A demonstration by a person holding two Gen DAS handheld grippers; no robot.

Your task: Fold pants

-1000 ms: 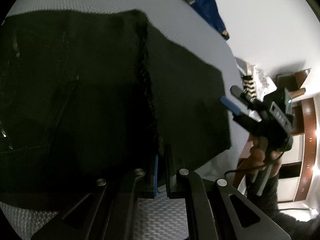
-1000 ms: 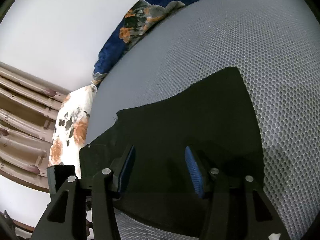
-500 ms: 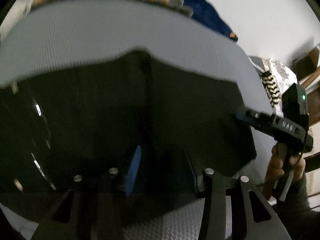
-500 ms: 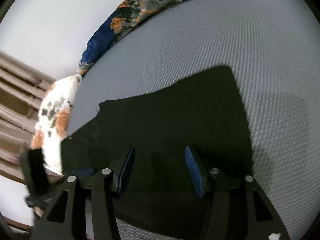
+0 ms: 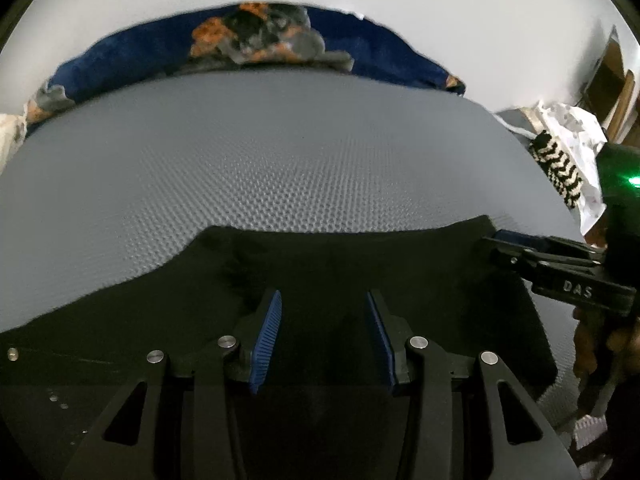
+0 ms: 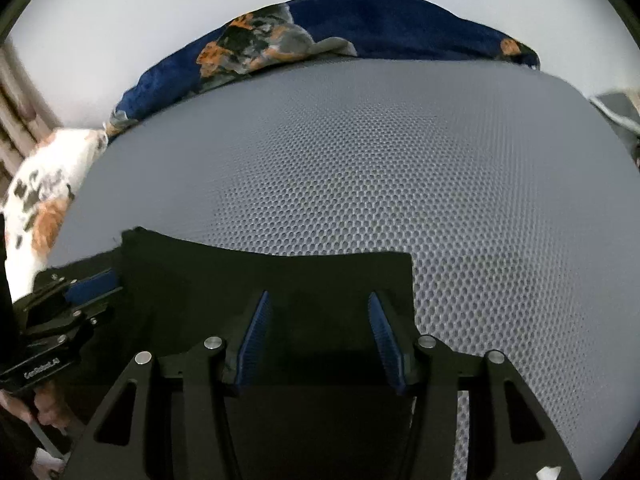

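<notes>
Both the left tongs [image 5: 324,316] and right tongs [image 6: 316,316] stand open over the black pants [image 5: 440,272] on the grey mesh bed [image 5: 280,160], right tongs at the left's three o'clock.

Black pants [image 5: 420,264] run under both rigs, near edge cut off; folds too dark to tell.

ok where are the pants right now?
The black pants lie flat on the near part of the grey mesh surface, under both open tongs, left and right; the blue blanket is along the far edge.
</notes>
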